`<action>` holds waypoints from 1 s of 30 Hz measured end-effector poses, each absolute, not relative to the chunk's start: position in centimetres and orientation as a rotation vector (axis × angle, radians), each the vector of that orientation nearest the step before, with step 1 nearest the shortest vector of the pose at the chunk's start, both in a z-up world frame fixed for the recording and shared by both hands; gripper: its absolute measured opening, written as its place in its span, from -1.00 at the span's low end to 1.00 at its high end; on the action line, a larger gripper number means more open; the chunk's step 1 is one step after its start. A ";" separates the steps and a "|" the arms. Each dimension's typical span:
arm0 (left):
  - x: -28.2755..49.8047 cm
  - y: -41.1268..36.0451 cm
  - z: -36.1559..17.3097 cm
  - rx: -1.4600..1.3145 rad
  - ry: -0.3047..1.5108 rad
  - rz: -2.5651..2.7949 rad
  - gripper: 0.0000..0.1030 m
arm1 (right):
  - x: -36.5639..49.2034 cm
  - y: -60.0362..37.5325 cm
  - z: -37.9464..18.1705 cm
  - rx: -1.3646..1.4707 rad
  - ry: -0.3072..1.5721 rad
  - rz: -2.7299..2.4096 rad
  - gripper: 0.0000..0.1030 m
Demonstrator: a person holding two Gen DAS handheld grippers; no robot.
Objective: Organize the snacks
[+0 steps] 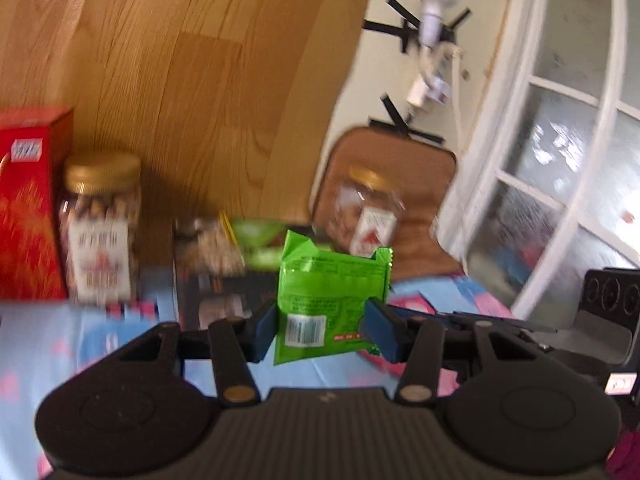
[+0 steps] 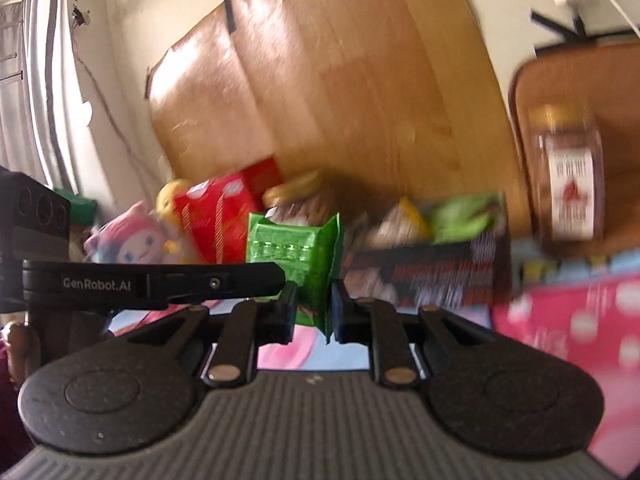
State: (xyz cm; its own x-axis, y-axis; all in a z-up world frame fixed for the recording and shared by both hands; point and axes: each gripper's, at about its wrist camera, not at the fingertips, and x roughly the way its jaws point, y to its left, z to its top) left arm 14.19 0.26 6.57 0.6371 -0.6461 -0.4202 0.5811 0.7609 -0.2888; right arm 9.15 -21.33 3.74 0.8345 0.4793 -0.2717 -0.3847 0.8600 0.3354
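Observation:
A green snack packet (image 1: 328, 300) is held up above the table. My left gripper (image 1: 322, 330) has its blue pads against the packet's two sides. In the right wrist view the same green packet (image 2: 298, 260) stands edge-on, and my right gripper (image 2: 314, 308) is shut on its lower edge. The left gripper's black finger (image 2: 160, 280) reaches in from the left to the packet. A dark open box (image 2: 436, 268) holding mixed snack bags (image 2: 460, 216) sits just behind; it also shows in the left wrist view (image 1: 216, 288).
Two gold-lidded jars of snacks stand at the left (image 1: 102, 228) and at the back right (image 1: 368, 216). A red carton (image 1: 28, 208) is far left, and a pink plush toy (image 2: 132, 236) lies beside it. A blue and pink tablecloth (image 1: 60, 344) covers the table.

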 end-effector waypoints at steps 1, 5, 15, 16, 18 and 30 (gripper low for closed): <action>15.5 -0.2 6.9 -0.128 0.521 -0.695 -0.08 | 10.6 -21.6 3.9 0.278 0.354 0.457 -0.62; 20.9 -1.9 7.1 -0.126 0.515 -0.655 -0.09 | 16.1 -22.1 3.8 0.241 0.333 0.407 -0.62; 27.5 -4.7 1.7 -0.103 0.608 -0.500 0.00 | 21.4 -22.2 -0.5 0.139 0.396 0.277 -0.45; 27.4 -4.3 1.7 -0.118 0.603 -0.496 0.05 | 20.4 -22.5 -0.3 0.149 0.365 0.273 -0.38; 26.9 -3.6 1.9 -0.127 0.586 -0.473 0.06 | 19.0 -23.0 0.0 0.173 0.334 0.269 -0.35; 16.3 -3.0 4.0 0.017 0.581 -0.351 0.06 | 10.7 -23.6 -0.3 0.333 0.393 0.231 -0.24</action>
State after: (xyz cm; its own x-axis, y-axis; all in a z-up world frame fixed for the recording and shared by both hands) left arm 16.34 -2.98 4.01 0.7784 -0.3204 -0.5399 0.3297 0.9405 -0.0827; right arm 10.72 -23.63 -0.34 0.8989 0.2824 -0.3351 -0.1551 0.9201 0.3597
